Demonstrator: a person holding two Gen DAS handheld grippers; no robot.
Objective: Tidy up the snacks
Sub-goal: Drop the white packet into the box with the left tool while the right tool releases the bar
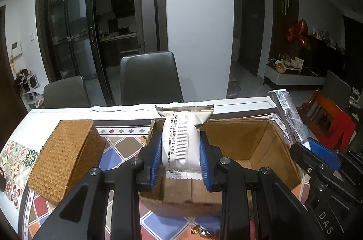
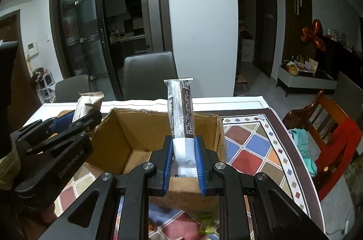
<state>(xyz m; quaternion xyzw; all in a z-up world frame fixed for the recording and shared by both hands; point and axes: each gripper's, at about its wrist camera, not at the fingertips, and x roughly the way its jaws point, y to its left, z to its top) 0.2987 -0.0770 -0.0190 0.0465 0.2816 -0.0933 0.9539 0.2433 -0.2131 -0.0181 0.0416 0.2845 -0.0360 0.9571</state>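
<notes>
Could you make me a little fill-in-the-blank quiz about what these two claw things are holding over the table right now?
1. The left gripper is clamped on a white snack packet printed with black ____.
2. The right gripper holds a long, dark snack bar by its ____ end.
3. Both snacks hang above an open ____ box.
4. Left of that box lies a woven ____ on the patterned tablecloth.

Missing words: lettering; lower; cardboard; basket

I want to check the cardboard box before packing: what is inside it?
The cardboard box shows only bare walls and floor. The near part of the floor is hidden behind the snack packets and tongs.
</notes>
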